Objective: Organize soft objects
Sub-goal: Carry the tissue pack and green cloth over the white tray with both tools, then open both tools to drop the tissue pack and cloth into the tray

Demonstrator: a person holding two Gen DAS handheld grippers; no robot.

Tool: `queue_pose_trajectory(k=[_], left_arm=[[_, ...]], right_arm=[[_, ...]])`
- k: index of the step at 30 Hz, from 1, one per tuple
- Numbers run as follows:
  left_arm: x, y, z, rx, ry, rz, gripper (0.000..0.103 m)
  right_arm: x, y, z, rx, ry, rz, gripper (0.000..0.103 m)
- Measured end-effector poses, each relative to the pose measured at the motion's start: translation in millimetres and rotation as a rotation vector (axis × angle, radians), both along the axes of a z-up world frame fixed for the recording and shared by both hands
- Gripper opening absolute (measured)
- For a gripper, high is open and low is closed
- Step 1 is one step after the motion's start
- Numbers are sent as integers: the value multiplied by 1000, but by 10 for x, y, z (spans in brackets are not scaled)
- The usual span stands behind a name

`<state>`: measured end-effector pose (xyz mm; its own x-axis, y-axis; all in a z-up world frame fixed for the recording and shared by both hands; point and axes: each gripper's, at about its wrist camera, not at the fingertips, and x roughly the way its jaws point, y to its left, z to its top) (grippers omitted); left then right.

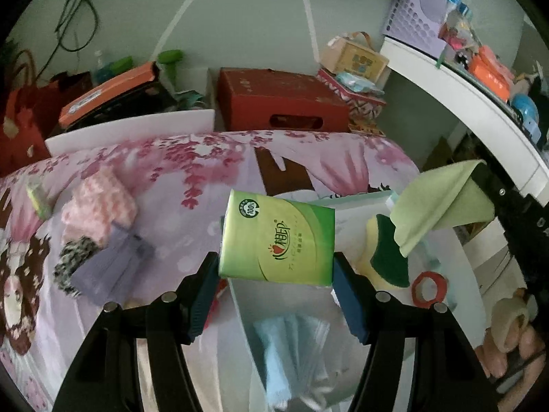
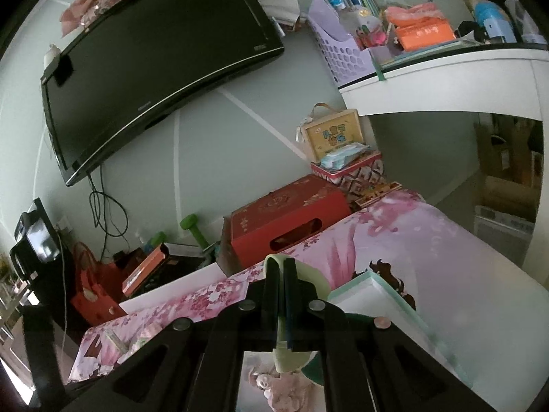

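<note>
From the left wrist camera, the left gripper [image 1: 276, 271] pinches a green plastic pack of tissues [image 1: 277, 237] between its two blue pads [image 1: 348, 300]. The pack hangs in the air above a bed with a pink flowery sheet [image 1: 192, 171]. At about 3 o'clock from the pack, the right gripper [image 1: 480, 185] holds up a soft light green cloth [image 1: 432, 206]. Just under the cloth lies a yellow and green sponge [image 1: 386, 254], and a red tape ring [image 1: 429, 286] sits near it at 4 o'clock. At 9 o'clock from the pack, a pink checked cloth [image 1: 101, 202] and a folded purple cloth [image 1: 109, 261] lie on the sheet. A pale blue cloth [image 1: 291, 350] lies at 6 o'clock.

From the right wrist camera, the right gripper's fingers [image 2: 271, 285] are pressed together on the light green cloth. A white open box with a mint green rim [image 2: 370, 292] lies on the sheet at 3 o'clock from them.
</note>
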<state>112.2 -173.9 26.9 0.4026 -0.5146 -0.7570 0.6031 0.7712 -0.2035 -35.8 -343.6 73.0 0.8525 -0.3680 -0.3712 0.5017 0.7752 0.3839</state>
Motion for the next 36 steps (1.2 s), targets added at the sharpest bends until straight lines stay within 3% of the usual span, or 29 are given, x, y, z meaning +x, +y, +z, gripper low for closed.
queue_pose_trajectory(k=[11, 16, 24, 26, 28, 29, 30, 32, 36], left_arm=[[137, -256, -364, 9, 28, -37, 66], [146, -300, -421, 32, 34, -37, 67], [133, -257, -387, 79, 8, -17, 75], [154, -207, -369, 84, 6, 3, 76], [187, -149, -360, 93, 7, 31, 76], [205, -122, -359, 96, 8, 44, 77], [224, -91, -362, 99, 10, 59, 79], [267, -32, -376, 106, 17, 87, 95], [336, 73, -404, 107, 31, 136, 95]], right_arm=[[266, -10, -207, -7, 61, 36, 3], [419, -9, -362, 14, 151, 67, 7], [579, 103, -487, -62, 319, 69, 8], [597, 108, -512, -61, 349, 71, 21], [602, 107, -545, -55, 371, 74, 43], [604, 99, -557, -50, 380, 73, 60], [600, 91, -566, -44, 385, 72, 61], [591, 86, -567, -37, 387, 70, 62], [609, 72, -604, -28, 420, 69, 78]])
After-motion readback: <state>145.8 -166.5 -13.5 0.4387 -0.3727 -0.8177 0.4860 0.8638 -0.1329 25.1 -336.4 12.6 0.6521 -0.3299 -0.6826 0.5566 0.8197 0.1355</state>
